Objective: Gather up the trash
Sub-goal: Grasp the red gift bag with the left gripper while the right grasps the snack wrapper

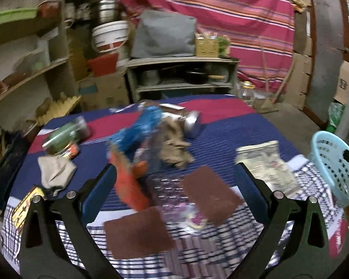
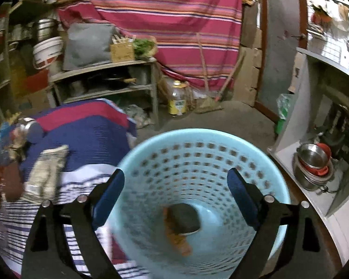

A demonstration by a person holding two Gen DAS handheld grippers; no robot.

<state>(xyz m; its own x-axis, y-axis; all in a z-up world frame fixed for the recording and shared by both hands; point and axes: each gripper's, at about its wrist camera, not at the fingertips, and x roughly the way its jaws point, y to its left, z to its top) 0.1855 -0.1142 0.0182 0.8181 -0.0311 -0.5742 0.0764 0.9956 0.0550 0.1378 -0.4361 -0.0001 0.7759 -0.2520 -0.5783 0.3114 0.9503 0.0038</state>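
Observation:
My left gripper (image 1: 174, 176) is open above the cloth-covered table (image 1: 232, 125), with nothing gripped between its blue pads. Just beyond it lie an orange wrapper (image 1: 128, 183), a blurred clear plastic bottle (image 1: 172, 195), a blue wrapper (image 1: 139, 127) and crumpled brown paper (image 1: 176, 151). My right gripper (image 2: 174, 186) stands open over the light blue basket (image 2: 197, 153), with nothing between its fingers. At the basket's bottom lie a dark lump (image 2: 186, 216) and an orange wrapper (image 2: 176, 237). In the left wrist view the basket (image 1: 332, 169) stands at the table's right edge.
Two brown scrub pads (image 1: 209, 190) (image 1: 137, 230), a folded newspaper packet (image 1: 265, 162), a steel tumbler (image 1: 190, 121), a green jar (image 1: 65, 134) and a grey cloth (image 1: 55, 172) lie on the table. Shelves (image 1: 181, 74) stand behind it. Steel bowls (image 2: 314, 160) sit low at the right.

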